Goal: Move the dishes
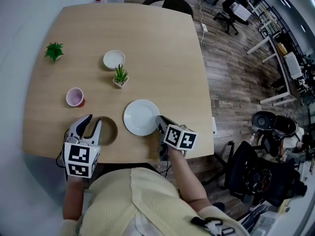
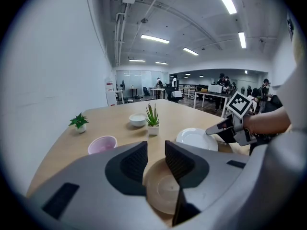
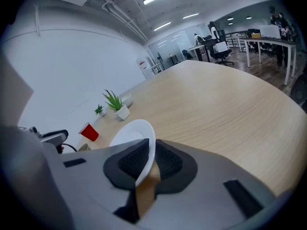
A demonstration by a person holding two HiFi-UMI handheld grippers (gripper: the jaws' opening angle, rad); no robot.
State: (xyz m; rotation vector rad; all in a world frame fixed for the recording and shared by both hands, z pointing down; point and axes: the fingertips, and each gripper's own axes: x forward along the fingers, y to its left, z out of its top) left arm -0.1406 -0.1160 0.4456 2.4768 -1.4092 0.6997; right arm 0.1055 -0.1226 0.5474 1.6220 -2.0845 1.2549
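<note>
Dishes are lying along the near edge of the pale wooden table (image 1: 162, 48). A round white ceramic plate (image 1: 140, 116) is sitting flat at about 6 o'clock on the tabletop in the head view, and a shallow round tan dish (image 1: 109, 132) is sitting just beside it at its 9 o'clock. The right gripper (image 1: 161, 123) is reaching in at the plate's 4 o'clock. In the right gripper view its jaws (image 3: 151, 152) are straddling the plate's rim (image 3: 139, 133), standing only narrowly apart and appearing to sit loosely around it rather than pinching it. The left gripper (image 1: 93, 121) is hovering at the tan dish's 9 o'clock with its fingers well apart and nothing between them. In the left gripper view the dish (image 2: 165, 188) is showing just beyond and below the tips. The tan dish looks like the one yet to be taken. Being round, it is offering any rim point, and its nearest rim is lying toward 3 o'clock of the left fingers, so the left hand is the nearer one.
</note>
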